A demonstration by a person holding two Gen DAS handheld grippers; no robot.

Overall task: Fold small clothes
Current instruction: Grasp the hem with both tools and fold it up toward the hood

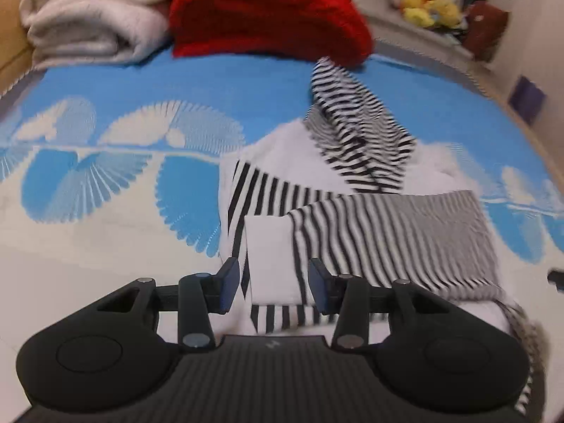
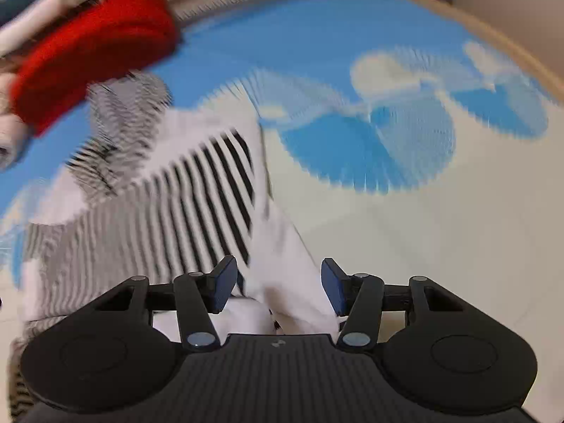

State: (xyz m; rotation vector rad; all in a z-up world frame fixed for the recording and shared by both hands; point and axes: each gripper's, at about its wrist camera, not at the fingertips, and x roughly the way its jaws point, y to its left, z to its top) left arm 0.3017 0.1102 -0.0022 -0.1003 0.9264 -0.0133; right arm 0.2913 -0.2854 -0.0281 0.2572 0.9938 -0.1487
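Left gripper [image 1: 275, 283] jaws apart, nothing pinched; striped garment [image 1: 352, 218] lies under and ahead of its fingers, white pocket patch [image 1: 269, 257] between them. Right gripper [image 2: 278, 283] jaws wide, white edge of the garment [image 2: 197, 204] between them, not clamped. Red cloth [image 1: 268, 14] far ahead; white towel [image 1: 91, 17] ahead-left. All on a blue mat [image 1: 176, 81].

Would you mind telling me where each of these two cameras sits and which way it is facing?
Left wrist: on the left gripper, looking forward over the striped garment toward a red blanket; only its open fingers show.
Right wrist: on the right gripper, looking across the garment's white edge and blue-and-white cover; only its open fingers show.
Shared: garment, red blanket and cover.
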